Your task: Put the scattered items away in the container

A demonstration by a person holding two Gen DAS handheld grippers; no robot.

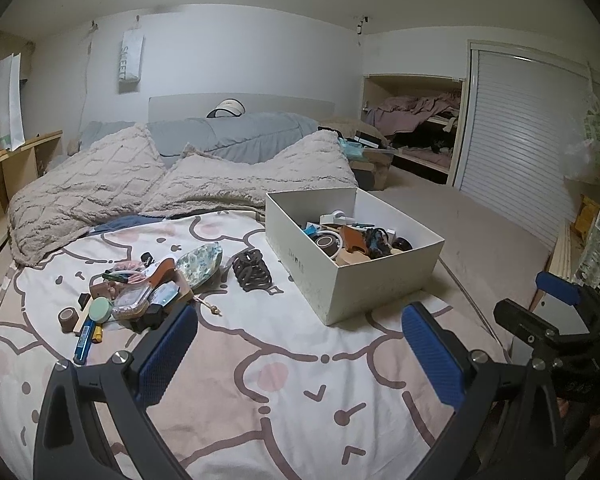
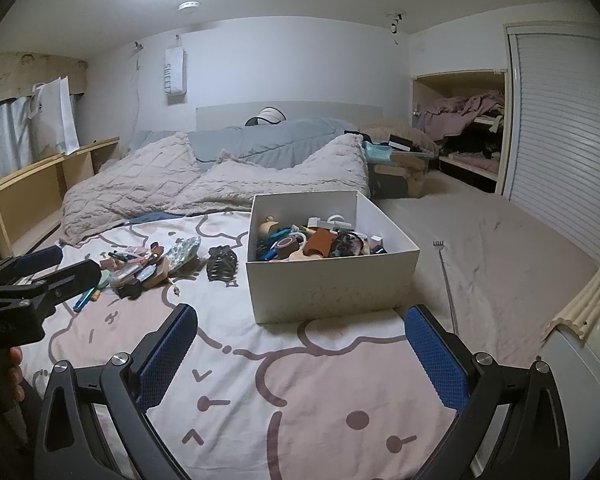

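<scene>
Both claws hang over the bed, jaws wide apart, nothing btwn them. Left claw (image 1: 300, 344) sits low above the cartoon-print bedsheet (image 1: 260, 360); the pile of scattered items (image 1: 136, 292) lies ahead and to its left, just past the left blue pad, not touching. Pile incl. a brown tape roll (image 1: 66, 315), green round disc (image 1: 100, 310), blue pen (image 1: 85, 338), clear pink case (image 1: 131, 300), floral pouch (image 1: 200, 262). Black hair claw clip (image 1: 252, 270) lies apart from the pile, btwn it and the white box (image 1: 324, 280). Box is ahead and slightly right of left claw, well stocked w/ small things already. Right claw (image 2: 300, 344) faces the box (image 2: 332, 292) nearly straight on, box near front wall just beyond the fingertips; pile (image 2: 140, 268) is off to its left, well apart. A metal back scratcher (image 2: 446, 280) lies on the beige cover right of the box.
</scene>
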